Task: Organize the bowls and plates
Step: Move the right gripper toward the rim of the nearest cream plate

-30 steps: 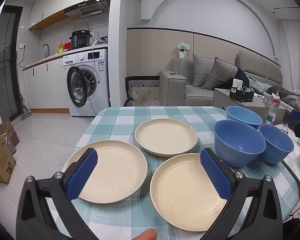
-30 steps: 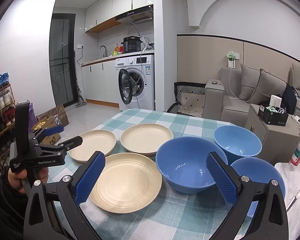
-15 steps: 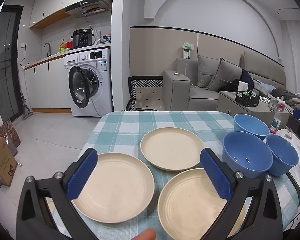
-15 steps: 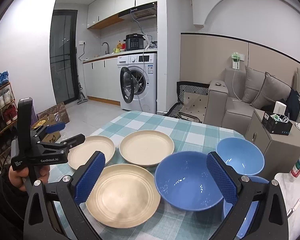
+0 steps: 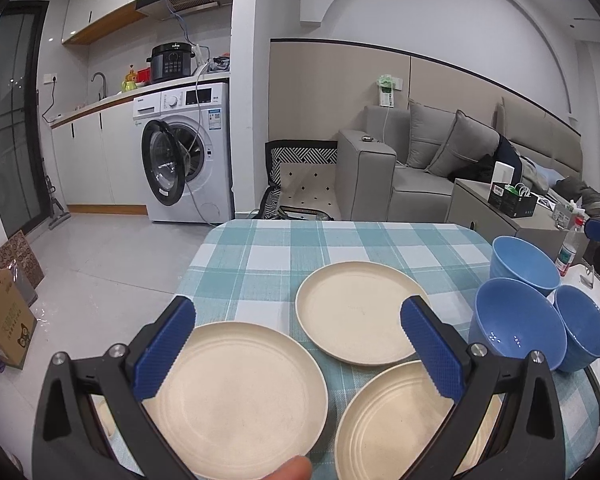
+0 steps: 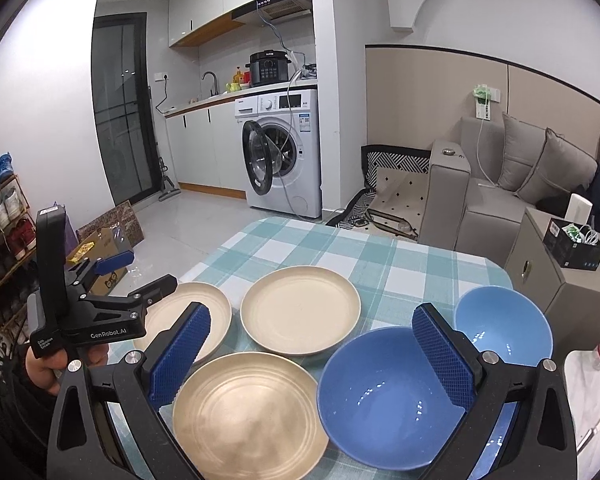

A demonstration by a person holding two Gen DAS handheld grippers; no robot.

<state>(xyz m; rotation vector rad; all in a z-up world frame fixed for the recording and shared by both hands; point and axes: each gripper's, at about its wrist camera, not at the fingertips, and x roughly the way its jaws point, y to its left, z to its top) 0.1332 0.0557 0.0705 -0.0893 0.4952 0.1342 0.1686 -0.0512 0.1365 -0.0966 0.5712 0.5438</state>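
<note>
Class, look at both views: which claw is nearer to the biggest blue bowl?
Right. The right claw hovers open just above the bowl, its right finger over the rim. The left claw, also open, is over the plates, with the bowl off to its right.

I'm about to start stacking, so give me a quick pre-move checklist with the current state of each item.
1. Left gripper open and empty: ok.
2. Right gripper open and empty: ok.
3. Three cream plates lie flat and separate, none stacked: near-left plate, far plate, near-right plate: ok.
4. Three blue bowls upright: front bowl, far bowl, third bowl: ok.
5. Bowls spaced apart for a grasp: not ok, they crowd together.
6. Tablecloth lying smooth: ok.
</note>
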